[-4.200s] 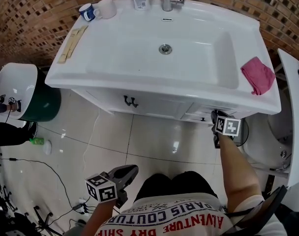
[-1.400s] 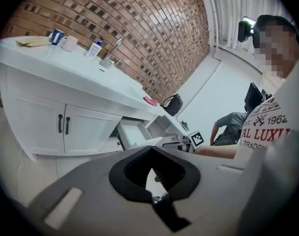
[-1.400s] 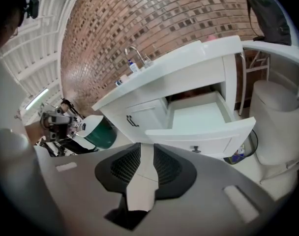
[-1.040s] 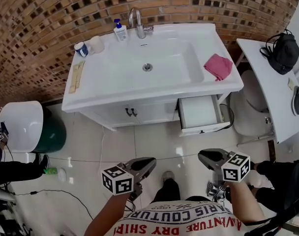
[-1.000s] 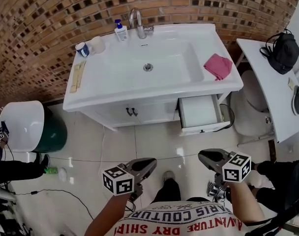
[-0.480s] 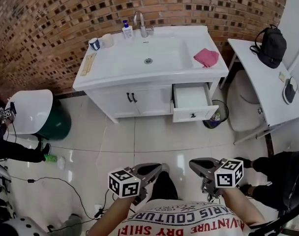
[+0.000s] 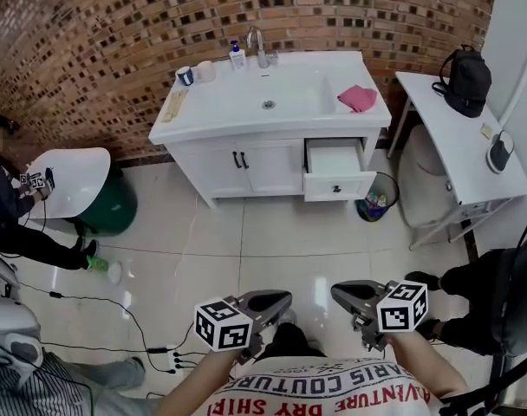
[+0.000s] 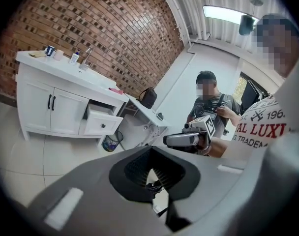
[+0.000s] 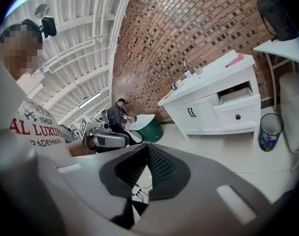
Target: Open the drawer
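Drawer (image 7: 337,170) in the sink cabinet (image 7: 246,159) already sticks out, while the left gripper (image 7: 281,300) and right gripper (image 7: 337,291) are both pinched shut on nothing, well away across the floor. Main risk I'd say is tripping on the floor cables (image 7: 159,351), or someone clipping that open drawer. A bin (image 7: 376,204) sits just beside it.

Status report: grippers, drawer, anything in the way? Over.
Left gripper and right gripper shut, empty, well back from the vanity. Drawer open. Only tiled floor between, nothing blocking.
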